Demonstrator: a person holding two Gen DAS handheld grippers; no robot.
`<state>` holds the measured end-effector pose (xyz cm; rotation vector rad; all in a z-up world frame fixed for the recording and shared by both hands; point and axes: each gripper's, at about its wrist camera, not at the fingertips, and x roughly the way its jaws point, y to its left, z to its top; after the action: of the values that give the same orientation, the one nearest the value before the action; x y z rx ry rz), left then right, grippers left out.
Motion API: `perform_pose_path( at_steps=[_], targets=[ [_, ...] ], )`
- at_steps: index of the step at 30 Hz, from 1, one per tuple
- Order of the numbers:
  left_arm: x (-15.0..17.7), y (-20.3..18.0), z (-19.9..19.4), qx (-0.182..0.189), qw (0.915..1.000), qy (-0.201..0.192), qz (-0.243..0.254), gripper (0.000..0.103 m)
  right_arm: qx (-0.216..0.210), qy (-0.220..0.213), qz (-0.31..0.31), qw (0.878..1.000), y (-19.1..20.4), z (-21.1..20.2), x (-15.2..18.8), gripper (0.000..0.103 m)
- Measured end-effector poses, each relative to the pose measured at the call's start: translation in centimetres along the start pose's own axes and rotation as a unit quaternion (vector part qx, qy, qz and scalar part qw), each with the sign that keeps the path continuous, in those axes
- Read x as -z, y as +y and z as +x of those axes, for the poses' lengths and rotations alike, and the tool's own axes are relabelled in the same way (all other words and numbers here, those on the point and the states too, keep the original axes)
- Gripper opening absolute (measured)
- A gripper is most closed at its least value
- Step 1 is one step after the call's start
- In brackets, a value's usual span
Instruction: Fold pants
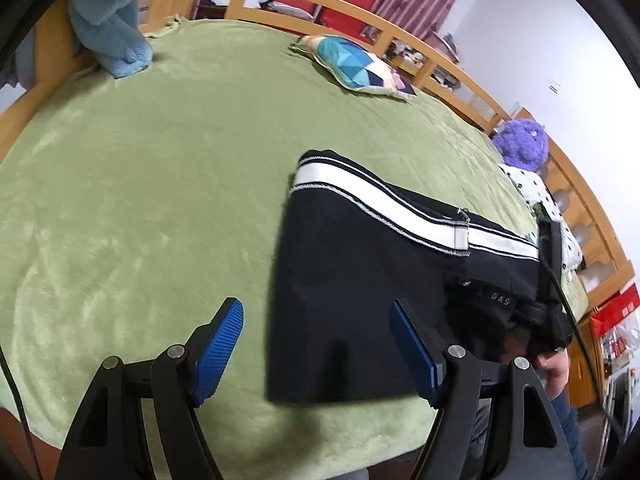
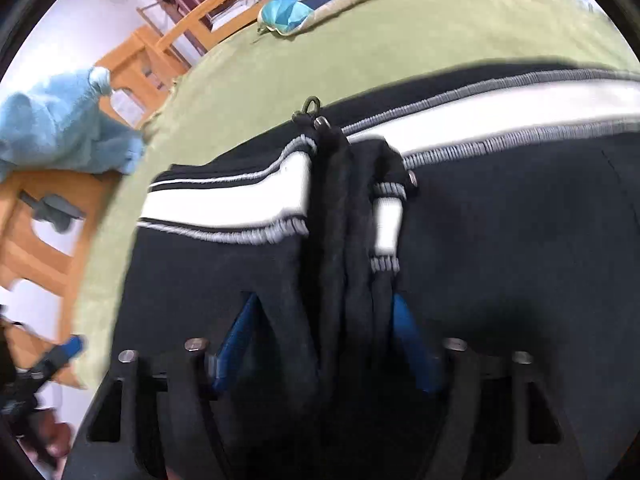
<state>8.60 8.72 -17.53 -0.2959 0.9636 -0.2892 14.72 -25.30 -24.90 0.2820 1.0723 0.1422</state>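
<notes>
left wrist: we look down across the green fleece bedspread from its near edge, toward the wooden bed rail | right wrist: we face down, very near the black white-striped pants on that bedspread | shared: pants, bedspread, blue patchwork cushion, rail

Matt black knit pants with a smooth white stripe lie on a plushy green blanket; at 1 o'clock, a glossy wooden rail.
</notes>
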Motion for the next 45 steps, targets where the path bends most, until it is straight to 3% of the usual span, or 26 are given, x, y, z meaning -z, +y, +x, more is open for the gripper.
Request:
perform_pose_path(
  at_steps=[1,4,6,8,10,11,16,17,18,19,23,25,29,32,36,40,43,45],
  targets=[
    [-0.1,0.2,0.2,0.002,1.0000,0.003,-0.001,0.074,-0.015,-0.007,-0.017,1.000,0.4,-0.6,-0.8,0.015],
    [-0.4,0.5,0.6,0.002,0.9999,0.011,-0.005,0.074,-0.073,-0.096,0.023,0.992,-1.5,-5.4,-3.2,0.014],
    [-0.6,0.5,1.2,0.007,0.9998,0.015,-0.010,0.074,-0.034,-0.109,0.026,0.993,-2.7,-6.1,-4.6,0.015],
    [-0.8,0.3,1.8,0.011,0.9996,0.023,-0.010,0.074,0.019,-0.085,0.026,0.996,-4.1,-4.5,-5.2,0.015],
    [-1.0,-0.1,2.3,0.015,0.9994,0.029,-0.008,0.074,0.019,-0.031,0.041,0.998,-6.0,-2.2,-4.5,0.015],
    [-1.0,-0.3,2.4,0.018,0.9994,0.029,-0.005,0.074,0.018,-0.027,0.045,0.998,-6.5,-1.9,-3.8,0.015],
    [-1.0,-1.6,3.2,0.019,0.9989,0.041,0.012,0.074,-0.007,-0.067,0.068,0.995,-7.9,-4.3,-2.0,0.018],
    [-1.0,-1.9,3.6,0.017,0.9986,0.046,0.016,0.074,0.010,-0.063,0.065,0.996,-7.8,-4.2,-2.0,0.024],
    [-0.9,-2.3,3.9,0.014,0.9983,0.052,0.022,0.074,0.036,-0.054,0.061,0.996,-7.6,-3.8,-2.1,0.040],
    [-0.8,-2.6,4.1,0.011,0.9981,0.056,0.025,0.074,0.053,-0.045,0.053,0.996,-7.5,-3.8,-1.9,0.044],
    [-0.2,-4.0,4.8,0.001,0.9972,0.065,0.038,0.074,0.056,-0.062,0.036,0.996,-6.9,-5.7,-0.3,0.047],
    [0.1,-4.6,5.2,-0.007,0.9966,0.069,0.045,0.074,0.063,-0.069,0.024,0.995,-6.9,-6.9,1.0,0.054],
    [0.4,-5.5,6.1,-0.024,0.9953,0.076,0.055,0.074,0.082,-0.042,-0.015,0.996,-7.0,-7.2,4.5,0.055],
    [0.7,-6.0,6.4,-0.036,0.9944,0.076,0.063,0.074,0.064,-0.049,-0.004,0.997,-8.1,-8.1,6.7,0.056],
    [0.6,-6.5,6.5,-0.056,0.9926,0.065,0.085,0.072,0.054,-0.074,0.015,0.996,-8.8,-10.3,7.0,0.056],
    [-0.4,-6.6,6.2,-0.061,0.9925,0.047,0.095,0.072,0.128,-0.125,0.022,0.984,-10.8,-14.1,6.9,0.056],
    [-1.3,-6.7,6.3,-0.051,0.9933,0.043,0.094,0.072,0.185,-0.172,0.060,0.966,-14.4,-17.0,6.8,0.056],
    [-2.0,-6.8,6.5,-0.051,0.9930,0.037,0.100,0.070,0.205,-0.165,0.103,0.959,-17.7,-18.1,6.3,0.056]
  ],
)
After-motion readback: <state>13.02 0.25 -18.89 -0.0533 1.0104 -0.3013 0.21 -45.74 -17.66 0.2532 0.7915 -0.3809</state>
